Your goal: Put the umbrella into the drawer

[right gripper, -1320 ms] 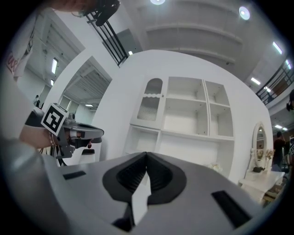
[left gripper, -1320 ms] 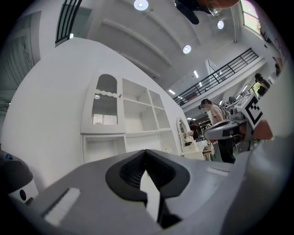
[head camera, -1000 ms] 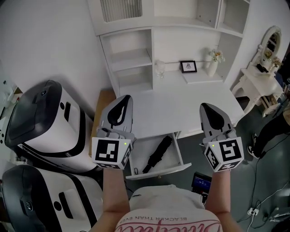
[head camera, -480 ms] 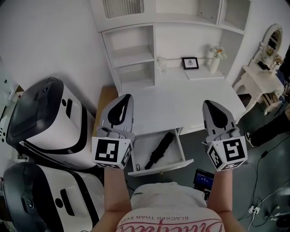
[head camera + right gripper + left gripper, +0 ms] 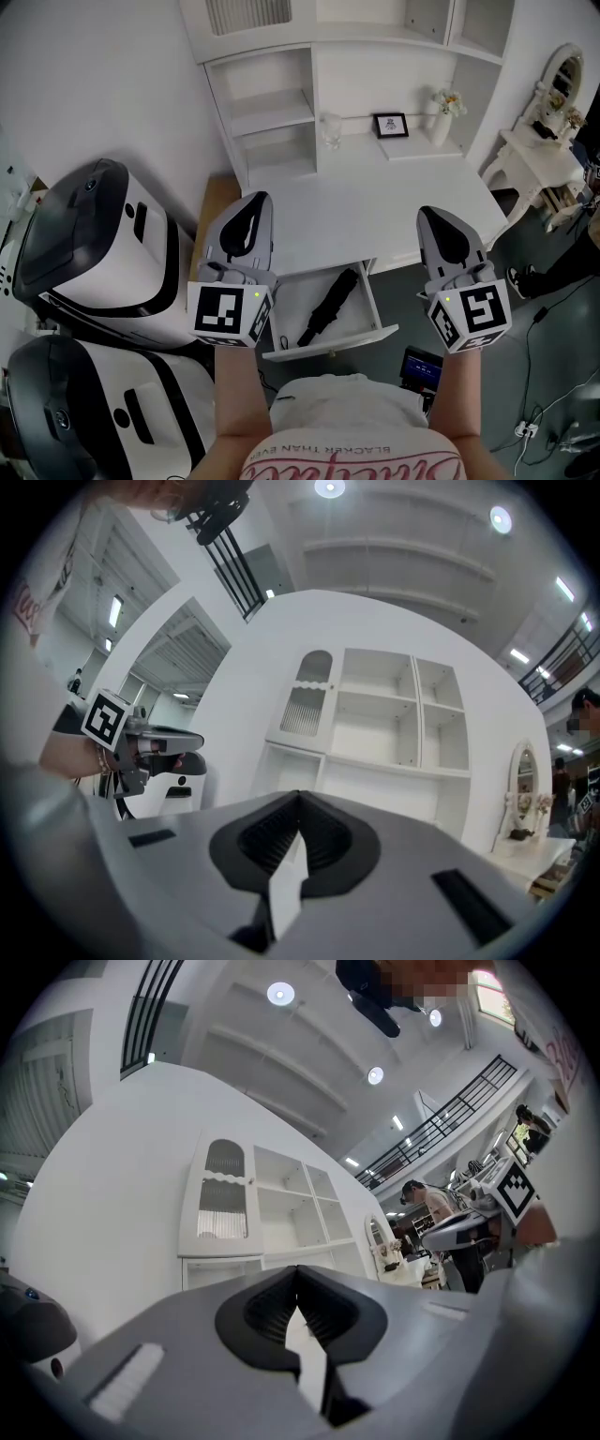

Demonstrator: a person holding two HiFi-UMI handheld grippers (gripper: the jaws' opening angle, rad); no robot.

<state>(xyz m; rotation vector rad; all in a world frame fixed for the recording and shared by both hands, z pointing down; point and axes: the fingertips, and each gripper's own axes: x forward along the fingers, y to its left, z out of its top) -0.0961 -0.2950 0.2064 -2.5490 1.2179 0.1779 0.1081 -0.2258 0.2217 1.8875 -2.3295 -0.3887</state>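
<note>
1. The open white drawer (image 5: pixel 367 298) loses its left front corner behind the marker cube of the left tongs (image 5: pixel 255 202).
2. The strap end of the black folded umbrella (image 5: pixel 328 307) is too small to make out.
3. The small black-framed picture (image 5: pixel 390 125) at the back of the white tabletop (image 5: pixel 375 216) is too small to tell what it shows.
4. A dark device with a blue-lit screen (image 5: pixel 417 370) is partly covered by the forearm behind the right tongs (image 5: pixel 431 216).
5. Two white-and-black rounded machines (image 5: pixel 94 244) are cut by the left edge.
6. A white dressing table with an oval mirror (image 5: pixel 548 141) runs off the right edge.
7. The red print on the person's white shirt (image 5: pixel 347 464) is cut by the bottom edge.
</note>
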